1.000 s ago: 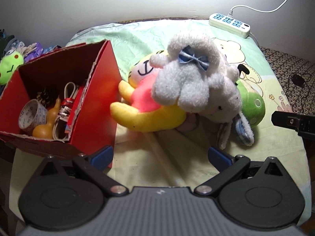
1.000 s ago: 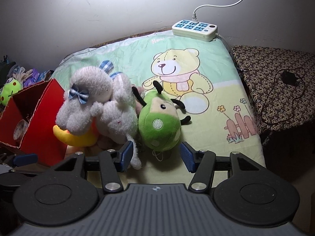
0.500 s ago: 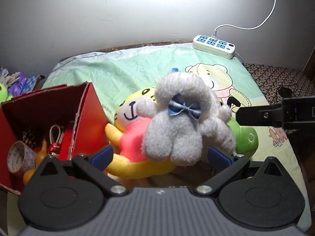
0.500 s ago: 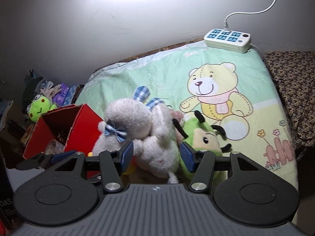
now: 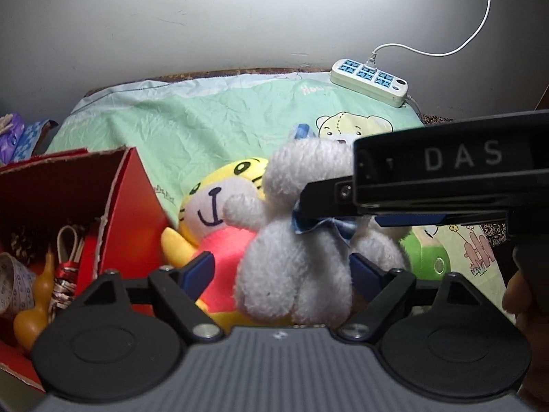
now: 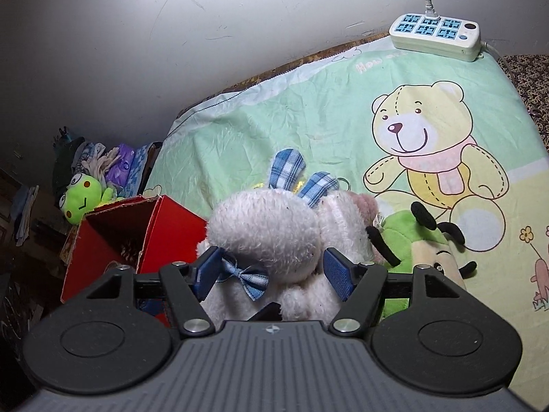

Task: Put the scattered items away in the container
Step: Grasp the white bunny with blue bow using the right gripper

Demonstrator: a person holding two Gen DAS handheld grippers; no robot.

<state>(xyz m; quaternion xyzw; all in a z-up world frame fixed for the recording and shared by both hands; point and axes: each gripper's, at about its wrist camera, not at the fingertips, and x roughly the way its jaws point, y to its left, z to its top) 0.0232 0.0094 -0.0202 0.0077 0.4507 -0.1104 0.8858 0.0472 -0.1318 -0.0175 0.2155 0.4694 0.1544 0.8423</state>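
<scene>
Both tools are now brought in around the grey plush rabbit (image 6: 271, 237). A second ago the right gripper (image 6: 271, 271) was set before the green bug toy (image 6: 417, 240); now its jaws are spread to either side of the rabbit's head, with the blue bow (image 6: 245, 274) just inside the left pad. Whether the pads are pressing the fur cannot be told, but no squeeze is visible. The left gripper (image 5: 283, 271) is likewise held apart, the rabbit's lower body lying between its fingers and the yellow tiger toy (image 5: 223, 206) behind and to its left. In the left view, the right tool's body is now seen crossing over the rabbit from the right, where earlier only its tip was visible at the edge of the view.

The rabbit is thus judged to be the item chosen for the next transfer, and a grasp appears to be imminent rather than made. The red box (image 5: 113, 192) stands open just left of both tools, already holding a gourd (image 5: 34, 305) and other small things, so only a short carry is needed. The tiger and the bug remain on the sheet (image 6: 274, 116), touching the rabbit.
</scene>
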